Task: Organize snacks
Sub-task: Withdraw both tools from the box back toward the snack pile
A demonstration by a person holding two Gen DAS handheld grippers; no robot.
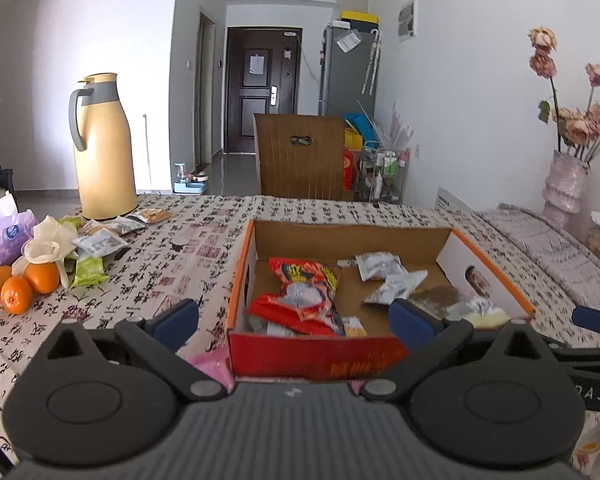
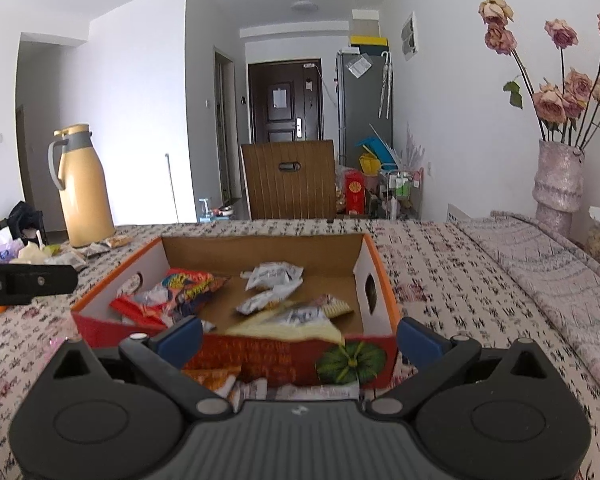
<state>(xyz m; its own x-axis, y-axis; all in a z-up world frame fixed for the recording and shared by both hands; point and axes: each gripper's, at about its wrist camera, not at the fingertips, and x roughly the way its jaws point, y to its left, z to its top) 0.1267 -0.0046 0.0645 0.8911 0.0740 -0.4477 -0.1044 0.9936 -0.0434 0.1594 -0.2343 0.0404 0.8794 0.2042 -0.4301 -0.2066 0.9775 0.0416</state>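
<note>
The left gripper hangs low at the near edge of the table, its blue-padded jaws spread wide and holding nothing, straddling the near left corner of the cardboard box. The right gripper is likewise spread wide and empty, just short of the box's near wall. Inside the box lie a red snack bag against the left wall, white packets toward the far wall and a yellow-edged packet at the near right. More snack packets lie loose by the table's left edge, beside oranges and a yellow thermos. Bare tablecloth lies between that pile and the box, and right of the box to the vase.
</note>
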